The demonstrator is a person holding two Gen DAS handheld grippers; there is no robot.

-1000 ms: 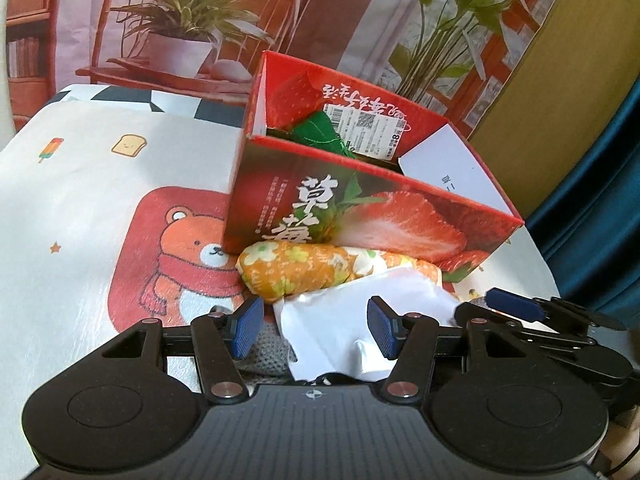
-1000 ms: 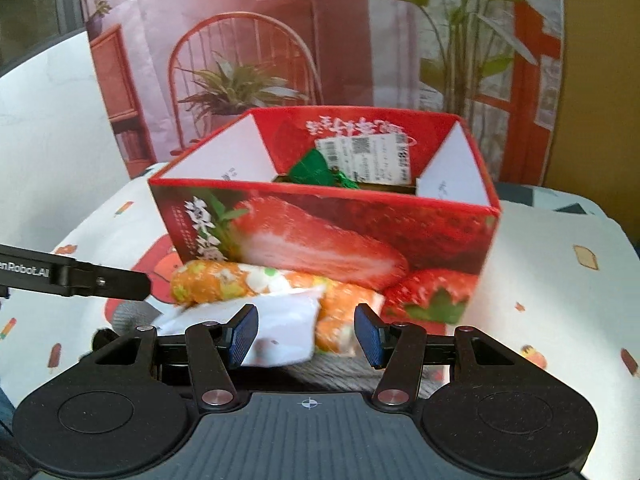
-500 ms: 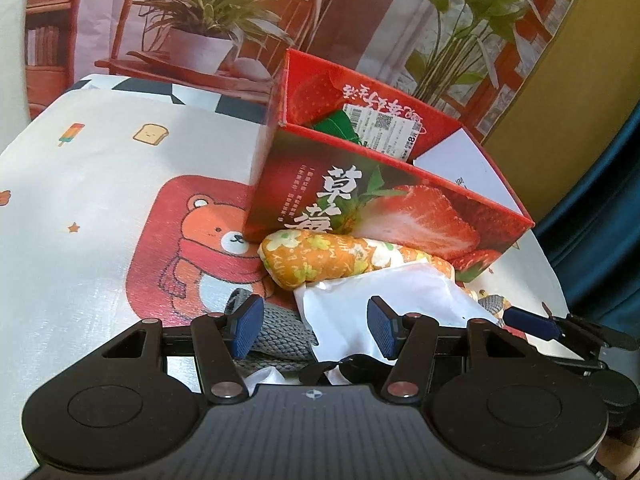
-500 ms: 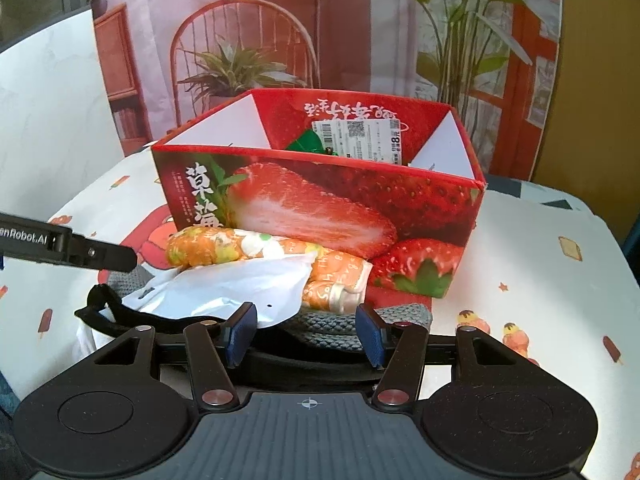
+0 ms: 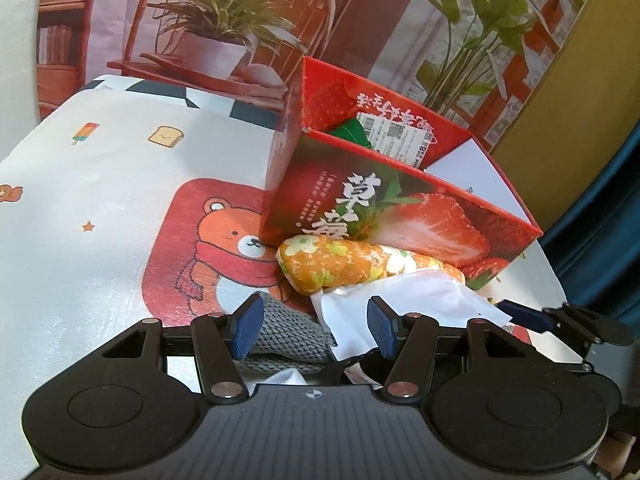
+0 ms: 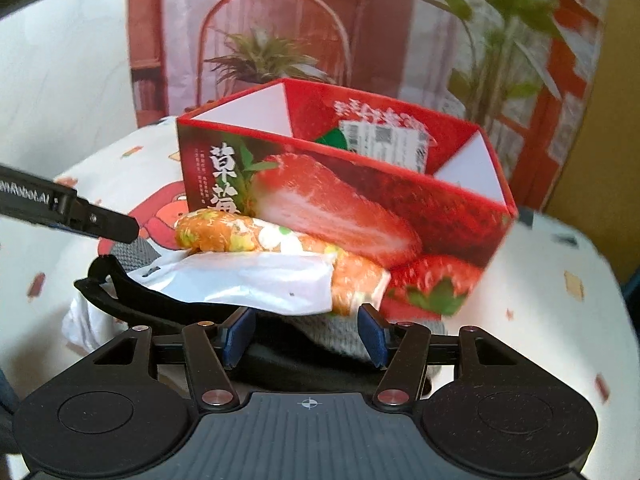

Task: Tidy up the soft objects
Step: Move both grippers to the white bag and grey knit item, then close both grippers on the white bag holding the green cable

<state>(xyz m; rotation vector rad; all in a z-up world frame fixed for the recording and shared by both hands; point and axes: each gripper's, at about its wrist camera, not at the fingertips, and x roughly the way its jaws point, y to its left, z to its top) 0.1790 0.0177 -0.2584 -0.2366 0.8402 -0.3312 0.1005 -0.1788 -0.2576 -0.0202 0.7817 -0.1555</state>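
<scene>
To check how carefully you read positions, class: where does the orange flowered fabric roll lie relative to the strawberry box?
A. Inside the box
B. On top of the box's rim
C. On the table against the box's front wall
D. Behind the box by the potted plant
C: the orange flowered roll lies on the tablecloth along the foot of the strawberry box's front wall, partly covered by a white bag.

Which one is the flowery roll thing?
Find the big red strawberry box on the table. The roll lies along its front wall, partly under a white plastic bag. It alone is orange with yellow and white flowers.
</scene>
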